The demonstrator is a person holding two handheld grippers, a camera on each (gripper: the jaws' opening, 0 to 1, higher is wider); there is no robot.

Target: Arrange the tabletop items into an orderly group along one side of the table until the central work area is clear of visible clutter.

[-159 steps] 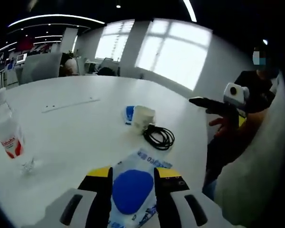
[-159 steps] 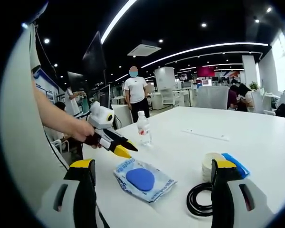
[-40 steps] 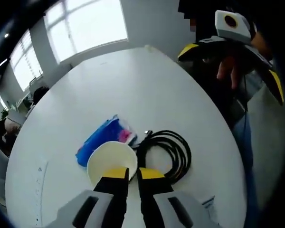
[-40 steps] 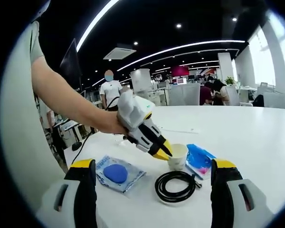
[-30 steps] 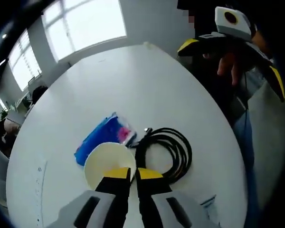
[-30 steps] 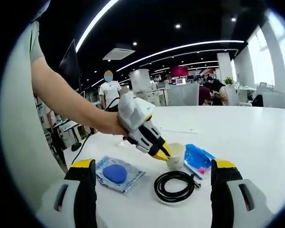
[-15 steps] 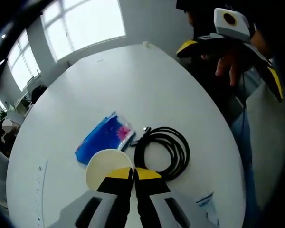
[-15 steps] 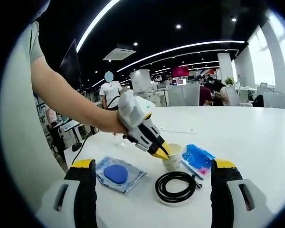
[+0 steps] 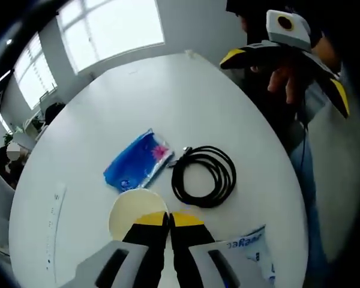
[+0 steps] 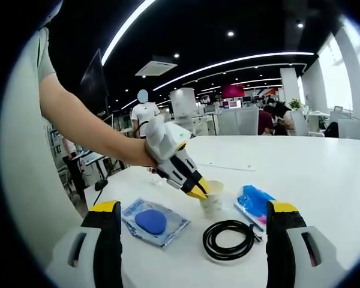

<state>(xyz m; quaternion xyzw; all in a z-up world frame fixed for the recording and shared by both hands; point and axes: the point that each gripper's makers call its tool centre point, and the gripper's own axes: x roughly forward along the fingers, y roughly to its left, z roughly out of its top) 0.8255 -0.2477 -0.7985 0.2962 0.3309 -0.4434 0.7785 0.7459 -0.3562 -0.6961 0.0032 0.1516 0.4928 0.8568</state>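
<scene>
My left gripper (image 9: 168,217) is shut on the rim of a white paper cup (image 9: 127,211), one jaw inside and one outside. From the right gripper view, the left gripper (image 10: 196,191) holds the cup (image 10: 211,203) slightly tilted, just left of the black cable coil (image 10: 230,239). A blue packet (image 9: 141,167) and the cable coil (image 9: 204,177) lie just beyond the cup. A clear packet with a blue pad (image 10: 155,222) lies to the left. My right gripper (image 10: 193,207) stands wide open, holding nothing, back from the items. It also appears in a hand (image 9: 282,53).
The round white table (image 9: 168,102) stretches bare beyond the items, its edge (image 9: 288,180) curving close to the cable. A corner of the clear packet (image 9: 249,252) lies by my left jaws. A person (image 10: 143,115) stands in the office behind, among desks and chairs.
The left jaws closed fully on the cup's rim. The cup has come away from the blue packet and cable, toward the clear packet. The right gripper stayed open.
</scene>
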